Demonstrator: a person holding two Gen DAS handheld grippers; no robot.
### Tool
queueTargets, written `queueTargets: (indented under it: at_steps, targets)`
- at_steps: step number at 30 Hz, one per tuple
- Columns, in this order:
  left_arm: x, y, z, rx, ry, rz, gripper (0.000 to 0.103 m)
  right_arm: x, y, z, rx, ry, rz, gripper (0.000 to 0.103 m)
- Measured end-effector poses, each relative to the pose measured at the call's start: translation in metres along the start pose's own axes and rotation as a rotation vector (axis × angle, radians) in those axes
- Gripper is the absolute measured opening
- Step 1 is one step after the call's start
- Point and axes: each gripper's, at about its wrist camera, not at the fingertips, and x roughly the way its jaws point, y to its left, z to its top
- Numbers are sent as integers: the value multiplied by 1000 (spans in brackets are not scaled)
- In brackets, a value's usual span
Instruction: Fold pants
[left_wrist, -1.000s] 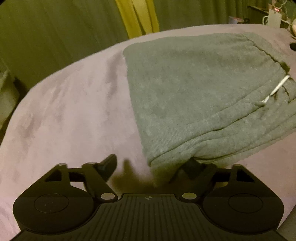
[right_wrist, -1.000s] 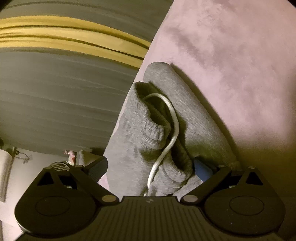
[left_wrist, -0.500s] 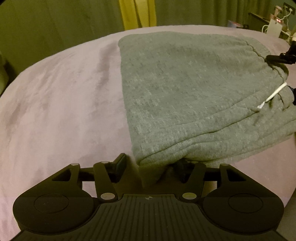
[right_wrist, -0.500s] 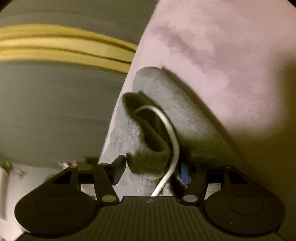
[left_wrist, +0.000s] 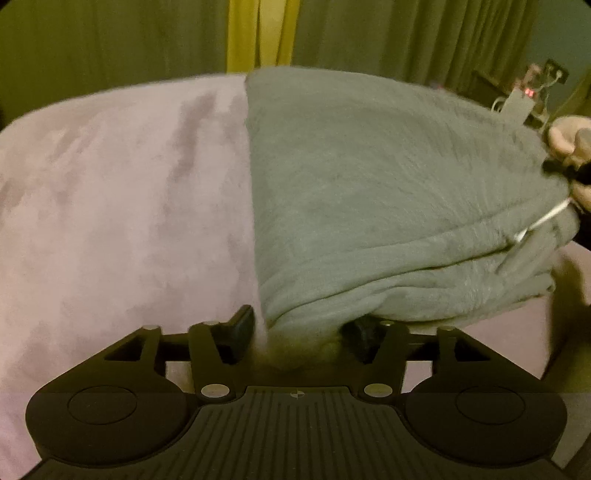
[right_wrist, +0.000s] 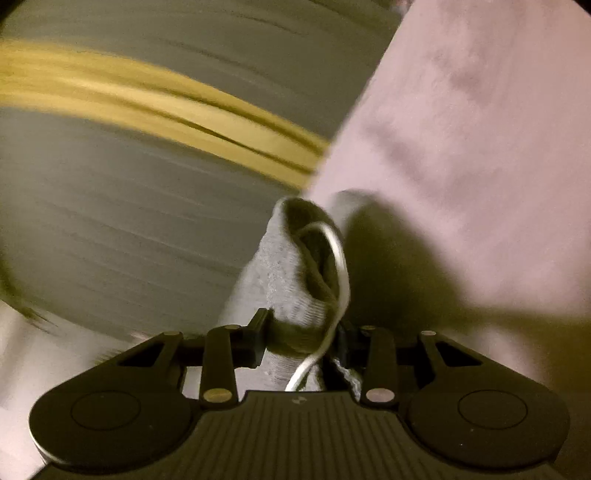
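**Both ends gripped, pants slung between grippers**

Left gripper (left_wrist: 299, 332) clamped on the folded corner of the grey pants (left_wrist: 388, 192); right gripper (right_wrist: 303, 347) clamped on the waistband with its white drawstring (right_wrist: 340, 258). Pants partly raised off the pink bedspread (left_wrist: 122, 206), toward its far edge. Long axis stretched from one gripper to the other. Judged ready for carrying one end over.

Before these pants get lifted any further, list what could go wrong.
1. The left tongs pinch only a corner of the folded grey fleece pants; lower layers could slip out.
2. The white drawstring loops beside the right tongs and might snag.
3. Uneven lifting could undo the fold.
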Motion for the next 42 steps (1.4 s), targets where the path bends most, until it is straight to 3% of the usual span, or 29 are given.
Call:
queueTargets:
  at_steps: [2,3,5,8,13,16,19,25,28,29,30,32,33,37,42]
  targets:
    - [10,0,3,5,50,19,61,14,-16,2,71,66,-141,49]
    - [11,-1,3,8,55,28,61,14,-24,3,144,74,-107,59]
    - [3,-4,2,22,24,60,61,2,-25,4,195,23,-49,68]
    - [-21,-18,-6,50,-42,88,59,-15,-14,9,156,0,-35,69]
    - [-52,-73,-8,243,-244,84,69,-31,-14,2,175,40,49,69]
    - [-47,-106,2,364,-334,88,72,-23,-16,-5,171,75,9,69]
    - [-22,-134,10,465,-293,102,63,-20,-21,-5,201,79,7,71]
    - [11,-173,3,623,-209,86,63,-25,-23,-5,211,89,50,71]
    - [26,-174,10,580,-178,73,63,-25,-21,-5,203,108,85,71]
    - [28,-171,14,547,-168,65,50,-24,-19,-5,195,112,78,71]
    - [29,-169,18,515,-164,70,27,-22,-18,-5,188,114,72,70]
    - [31,-166,26,467,-151,101,16,-17,-18,-4,191,125,83,64]
    - [29,-164,27,445,-158,97,12,-16,-17,-3,185,122,75,55]
    - [15,-161,27,368,-225,97,10,-10,-17,1,165,107,52,32]
    - [-2,-155,18,309,-237,80,10,-18,-15,2,155,95,69,30]
